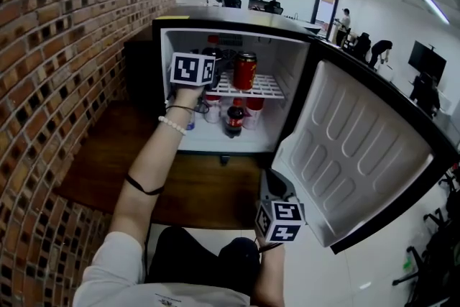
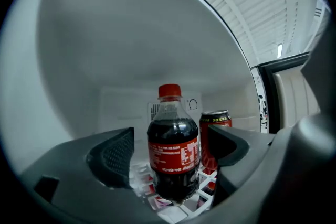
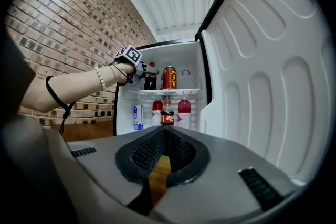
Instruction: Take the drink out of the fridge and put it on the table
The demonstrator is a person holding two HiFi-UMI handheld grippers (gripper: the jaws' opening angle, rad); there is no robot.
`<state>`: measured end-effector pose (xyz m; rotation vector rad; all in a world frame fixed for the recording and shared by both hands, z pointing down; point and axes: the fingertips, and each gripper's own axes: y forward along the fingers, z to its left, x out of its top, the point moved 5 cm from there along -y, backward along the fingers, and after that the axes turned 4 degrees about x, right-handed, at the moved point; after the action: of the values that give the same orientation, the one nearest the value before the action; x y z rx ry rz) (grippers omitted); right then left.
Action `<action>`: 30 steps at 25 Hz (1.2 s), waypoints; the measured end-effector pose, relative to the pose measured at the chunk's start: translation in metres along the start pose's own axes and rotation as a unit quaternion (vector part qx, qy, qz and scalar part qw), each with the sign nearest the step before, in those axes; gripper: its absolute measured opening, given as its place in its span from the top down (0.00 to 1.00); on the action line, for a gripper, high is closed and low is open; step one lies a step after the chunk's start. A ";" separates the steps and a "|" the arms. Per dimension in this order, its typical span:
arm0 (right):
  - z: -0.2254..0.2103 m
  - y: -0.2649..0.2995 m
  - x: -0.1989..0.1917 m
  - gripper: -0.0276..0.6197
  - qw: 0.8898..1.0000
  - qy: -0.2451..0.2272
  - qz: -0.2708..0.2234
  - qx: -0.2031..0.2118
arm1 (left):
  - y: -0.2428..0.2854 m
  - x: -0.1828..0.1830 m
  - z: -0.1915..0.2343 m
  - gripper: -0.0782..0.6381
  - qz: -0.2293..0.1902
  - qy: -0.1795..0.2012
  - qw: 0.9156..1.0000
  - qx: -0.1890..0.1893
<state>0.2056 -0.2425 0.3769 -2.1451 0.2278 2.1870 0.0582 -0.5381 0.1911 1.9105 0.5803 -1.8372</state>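
A small cola bottle (image 2: pixel 174 155) with a red cap stands on the fridge's upper wire shelf (image 1: pixel 266 87), with a red can (image 2: pixel 215 126) just to its right. My left gripper (image 2: pixel 169 136) reaches into the fridge and is open. The bottle stands between its two pads (image 2: pixel 115 157) with a gap on each side. From the head view the marker cube hides most of that bottle (image 1: pixel 212 48), and the can (image 1: pixel 245 71) shows beside it. My right gripper (image 3: pixel 164 131) hangs low in front of the fridge, shut with nothing in it.
The fridge door (image 1: pixel 359 154) stands swung open to the right. On the lower level are a second cola bottle (image 3: pixel 167 114), two red drinks and a small blue-and-white carton (image 3: pixel 136 115). A brick wall (image 1: pixel 65 83) runs along the left, above a wooden floor (image 1: pixel 208 190).
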 end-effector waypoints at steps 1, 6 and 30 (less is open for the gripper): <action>-0.001 0.000 -0.001 0.94 1.000 0.000 0.001 0.000 | 0.002 0.001 0.000 0.28 0.001 0.002 1.000 0.000; -0.004 -0.002 0.000 0.94 1.000 0.002 -0.001 -0.003 | 0.004 0.006 0.000 0.40 0.002 0.006 1.000 -0.004; 0.008 -0.004 0.005 0.94 1.000 -0.004 -0.008 0.010 | -0.039 0.017 -0.013 0.47 -0.037 -0.013 0.998 -0.047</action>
<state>0.1984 -0.2380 0.3720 -2.1203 0.2304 2.1738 0.0480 -0.4986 0.1744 1.8236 0.7258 -1.8428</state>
